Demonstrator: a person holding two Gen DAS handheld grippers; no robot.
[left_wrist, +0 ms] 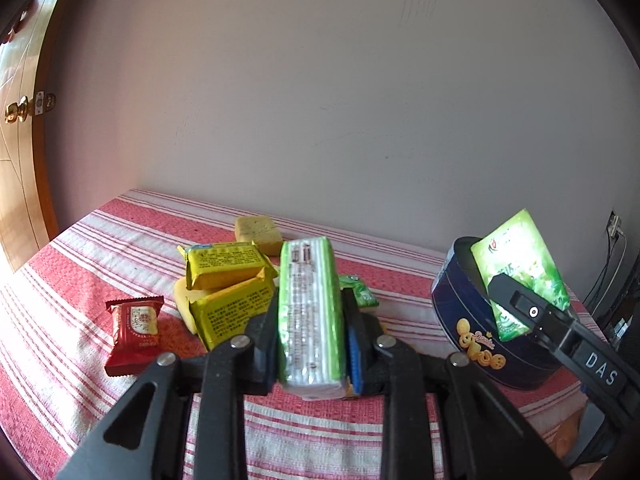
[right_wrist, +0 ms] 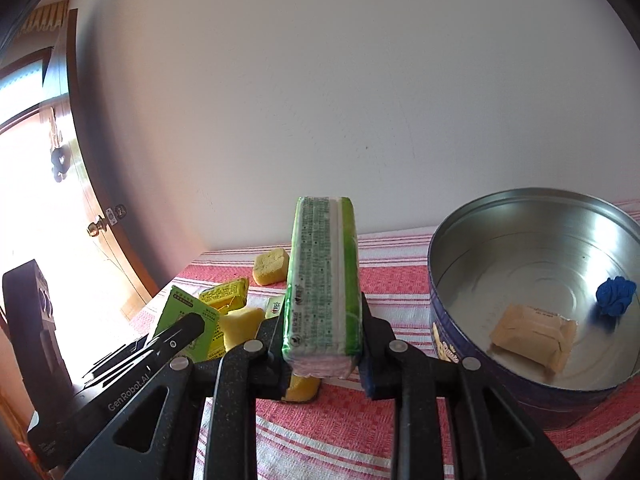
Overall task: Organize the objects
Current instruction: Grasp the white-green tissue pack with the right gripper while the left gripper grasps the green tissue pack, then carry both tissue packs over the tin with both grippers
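My left gripper [left_wrist: 310,320] is shut on a long green-and-white packet [left_wrist: 308,280], which lies lengthwise between the pads above the striped cloth. The right gripper [right_wrist: 322,320] is shut on a similar green packet [right_wrist: 324,268]. In the left wrist view that packet [left_wrist: 520,256] hangs at the near rim of the round blue tin [left_wrist: 472,308]. The tin's inside [right_wrist: 520,248] holds a beige packet [right_wrist: 532,336] and a blue crumpled thing [right_wrist: 614,296]. Two yellow packets [left_wrist: 224,264] [left_wrist: 236,308], a red packet [left_wrist: 136,332] and a small green sachet [left_wrist: 358,290] lie on the cloth.
A yellow sponge-like block [left_wrist: 258,234] sits near the wall. The red-and-white striped cloth [left_wrist: 100,240] covers the table, which ends at the left. A wooden door with a brass knob [left_wrist: 18,110] stands at far left. Cables [left_wrist: 616,240] hang at the right.
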